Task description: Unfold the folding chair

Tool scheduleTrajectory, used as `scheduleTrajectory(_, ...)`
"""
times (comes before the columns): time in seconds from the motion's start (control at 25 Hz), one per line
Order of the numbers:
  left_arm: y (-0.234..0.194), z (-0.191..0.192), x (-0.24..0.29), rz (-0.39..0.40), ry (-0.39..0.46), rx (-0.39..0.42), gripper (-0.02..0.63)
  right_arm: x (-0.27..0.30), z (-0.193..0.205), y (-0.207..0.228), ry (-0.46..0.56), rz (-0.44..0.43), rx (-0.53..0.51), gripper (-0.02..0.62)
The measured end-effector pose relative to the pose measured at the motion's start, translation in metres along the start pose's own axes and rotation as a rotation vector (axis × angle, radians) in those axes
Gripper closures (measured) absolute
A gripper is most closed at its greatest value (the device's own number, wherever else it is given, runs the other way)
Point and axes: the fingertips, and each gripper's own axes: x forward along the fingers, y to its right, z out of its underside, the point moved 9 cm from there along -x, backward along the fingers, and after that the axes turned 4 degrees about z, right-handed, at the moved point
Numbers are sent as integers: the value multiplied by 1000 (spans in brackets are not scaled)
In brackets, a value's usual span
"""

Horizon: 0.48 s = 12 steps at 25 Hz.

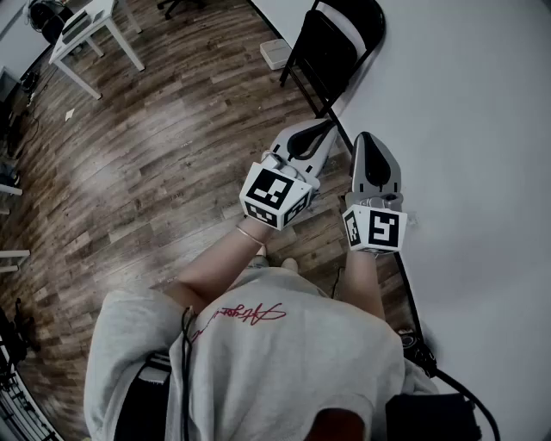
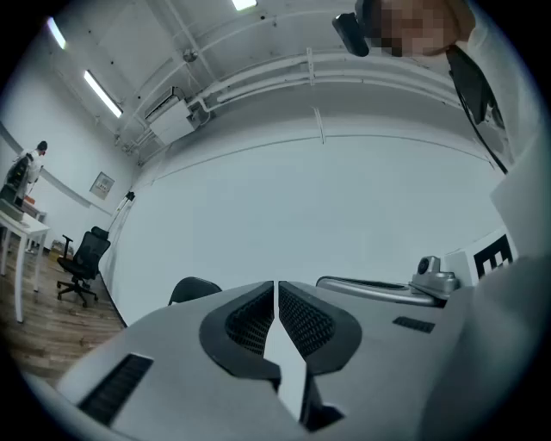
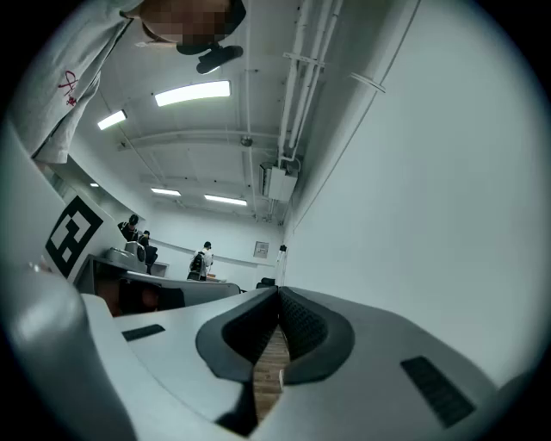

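Folding chair, black, stands closed flat and propped against the white wall, feet on the wooden floor and rounded back uppermost. That lean is what keeps a closed chair upright with nobody holding it. It is just ahead of the person, and in the head view its lower legs run down toward the tips of both tools.

The left tool and the right tool are held side by side, roughly level and aimed at the chair. This looks like a ready stance before either one commits to a part of the frame.

In the left gripper view, the left tool has its ribbed pads drawn together, with a hairline gap and nothing in it. A dark rounded top just past it, against the wall, seems to be the chair's back.

The right gripper view shows the right tool just as narrow and gripping nothing, with floorboards visible below the pads.

Unfolding has apparently not begun, since the seat lies flat against the back. Each tool would have to spread before it could take a rail. Probably one would steady the back while the other draws the seat out.

A white box lies on the floor near the chair. The desk and an office chair are well apart, so the floor side offers room to swing the chair open.
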Motion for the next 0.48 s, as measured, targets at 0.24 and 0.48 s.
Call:
scheduleTrajectory(0.24,-2,-4,2,-4,6,4,577,4,-2,0,2,-5,-2,578)
scheduleTrajectory(0.48,-3,-3,5,-8,3,6,577,8,0,-1,-1,-10,-3,578)
